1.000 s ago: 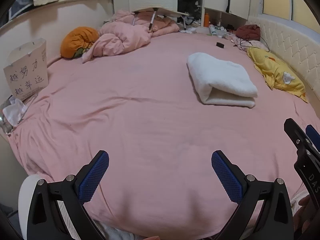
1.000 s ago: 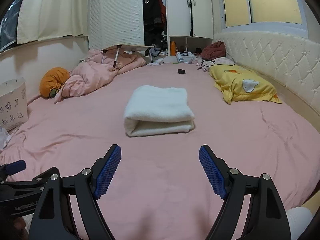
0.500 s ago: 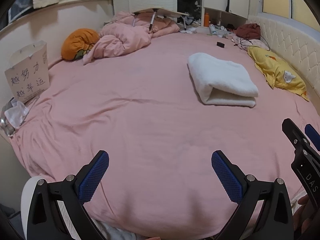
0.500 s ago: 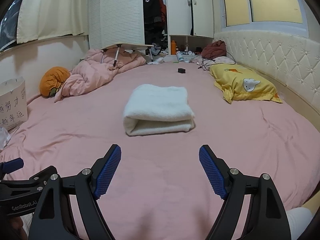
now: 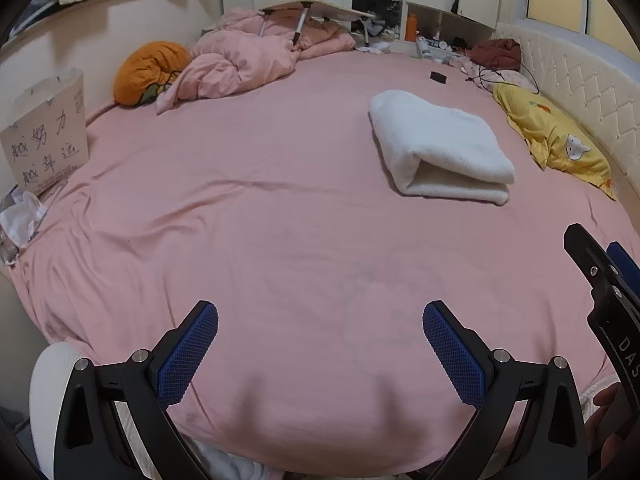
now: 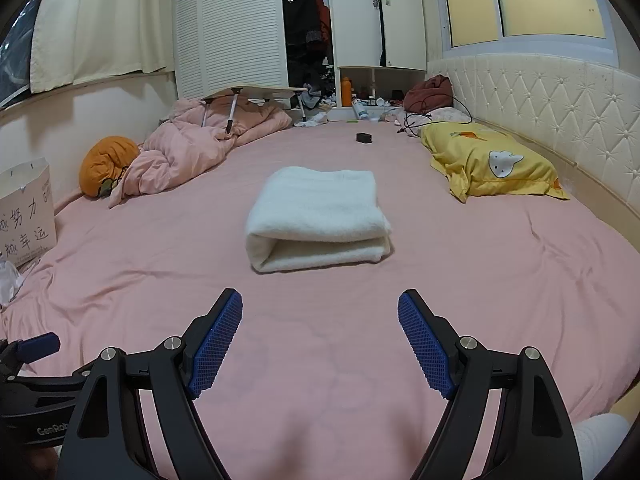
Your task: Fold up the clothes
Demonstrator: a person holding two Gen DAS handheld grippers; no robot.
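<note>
In the left wrist view, the left gripper hung over the near edge of the pink bedsheet with its blue pads spread wide and nothing between them. The folded white garment lay on the sheet well ahead and to the right, apart from the yellow pillow by the padded headboard. The right gripper's black frame showed at the right edge. In the right wrist view, the right gripper also stood wide and empty above the sheet, and the white garment rested straight ahead of it, clear of both fingers. A crumpled pink duvet and an orange cushion sat at the far left, beside a paper bag with handwritten characters.
</note>
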